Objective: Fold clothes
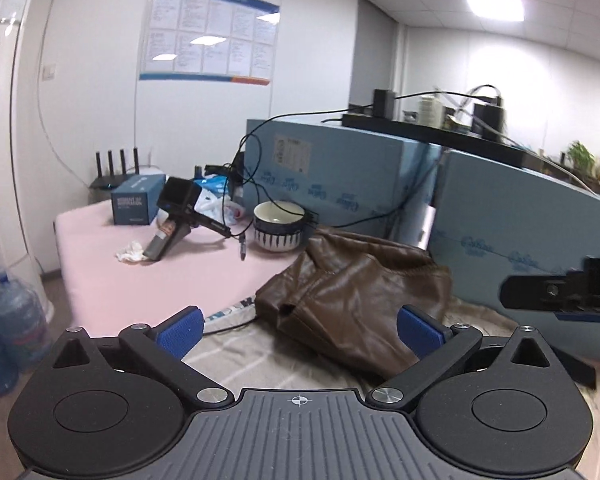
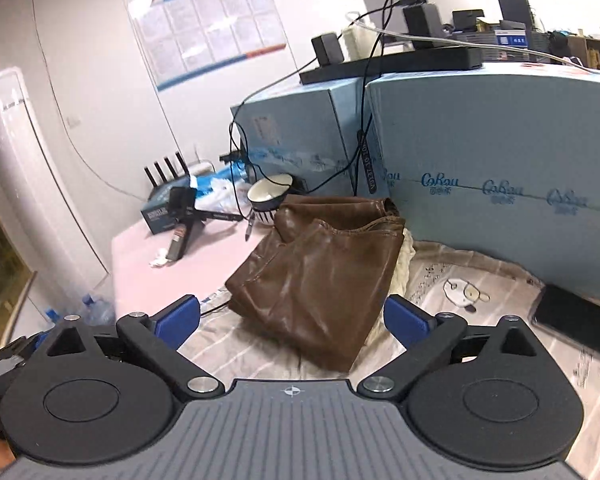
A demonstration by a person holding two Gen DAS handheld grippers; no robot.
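Left gripper [image 1: 300,330]: jaws spread wide, blue pads [image 1: 180,330] clear of any contact, nothing held. It hangs above the striped beige cloth [image 1: 260,356], pointed at the near end of the garment.

Right gripper [image 2: 292,318]: jaws likewise spread wide and empty, pads [image 2: 410,320] either side of the garment's near corner but above it, not touching as far as the view allows. In the left wrist view, a black part of it [image 1: 560,292] shows at the right edge.

Brown leather garment [image 2: 320,268]: lies folded in a compact bundle on the striped cloth, its far end near the light blue cartons [image 2: 500,148], its left edge where the cloth gives way to the pink table surface [image 1: 160,280]. A cream cloth [image 2: 404,264] shows under its right side.

Beyond the garment: a striped bowl [image 1: 278,226], upright, just past the bundle's far left corner. Left of the bowl, a black camera on a handle [image 1: 178,216] leans on the pink surface, with a crumpled tissue [image 1: 130,252] beside its base and a blue box [image 1: 136,202] behind. Black cables [image 2: 364,120] hang down the carton faces.
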